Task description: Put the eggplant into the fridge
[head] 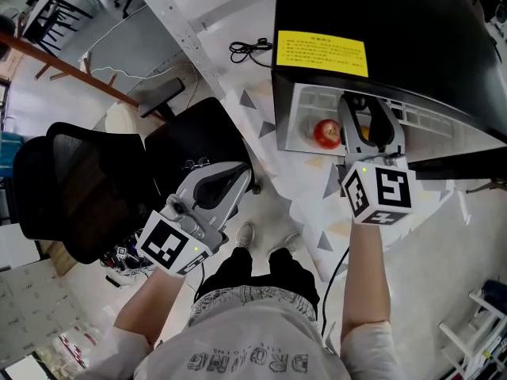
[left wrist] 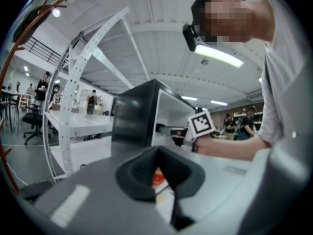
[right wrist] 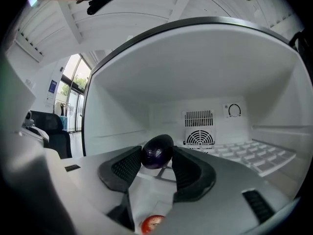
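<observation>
A dark purple eggplant (right wrist: 157,151) sits between the black pads of my right gripper (right wrist: 156,156), which is shut on it. That gripper (head: 364,111) reaches into the open white compartment of the small black fridge (head: 380,22); the eggplant hangs just above the fridge floor in front of the back wall's fan vent (right wrist: 199,129). In the head view the gripper's body hides the eggplant. My left gripper (head: 212,187) is held low beside the person's body, away from the fridge, with its jaws together and empty (left wrist: 157,177).
A red apple (head: 327,133) lies on the fridge floor, left of and below the right gripper (right wrist: 152,223). A wire shelf (right wrist: 254,153) runs along the fridge's right side. A black office chair (head: 79,180) stands left; a white perforated rack post (head: 186,42) slants behind.
</observation>
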`<state>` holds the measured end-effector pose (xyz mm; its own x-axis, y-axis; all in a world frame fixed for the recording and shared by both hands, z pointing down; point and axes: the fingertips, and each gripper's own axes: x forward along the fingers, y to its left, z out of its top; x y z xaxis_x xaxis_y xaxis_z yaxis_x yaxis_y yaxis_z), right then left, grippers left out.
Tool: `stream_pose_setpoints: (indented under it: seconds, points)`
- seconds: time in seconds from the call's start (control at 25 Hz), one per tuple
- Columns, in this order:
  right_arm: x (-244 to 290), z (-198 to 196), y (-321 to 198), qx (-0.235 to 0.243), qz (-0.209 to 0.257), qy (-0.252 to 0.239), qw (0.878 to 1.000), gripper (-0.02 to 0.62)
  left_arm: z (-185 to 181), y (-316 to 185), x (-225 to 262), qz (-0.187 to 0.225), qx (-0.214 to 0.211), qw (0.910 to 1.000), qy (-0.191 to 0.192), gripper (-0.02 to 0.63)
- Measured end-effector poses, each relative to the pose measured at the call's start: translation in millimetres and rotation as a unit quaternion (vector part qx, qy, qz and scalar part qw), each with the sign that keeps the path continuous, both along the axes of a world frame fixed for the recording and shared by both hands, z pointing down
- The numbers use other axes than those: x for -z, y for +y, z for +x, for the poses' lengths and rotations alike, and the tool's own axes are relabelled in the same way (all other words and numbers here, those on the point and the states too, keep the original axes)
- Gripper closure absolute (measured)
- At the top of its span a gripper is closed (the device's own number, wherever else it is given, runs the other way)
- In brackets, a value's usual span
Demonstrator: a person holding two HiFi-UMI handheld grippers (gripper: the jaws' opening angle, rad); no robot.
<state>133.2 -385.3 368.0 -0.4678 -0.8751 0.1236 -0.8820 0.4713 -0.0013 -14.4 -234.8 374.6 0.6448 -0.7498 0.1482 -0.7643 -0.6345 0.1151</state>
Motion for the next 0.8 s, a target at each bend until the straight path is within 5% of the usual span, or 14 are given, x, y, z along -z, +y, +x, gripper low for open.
stream_pose_setpoints:
  seconds: [0.8]
  points:
    - [-8.5, -2.3, -7.3, -0.023, -0.022, 0.035, 0.999, 0.397, -6.1, -1.8, 2.7, 0.004, -0.005, 1.0, 0.007, 0.598]
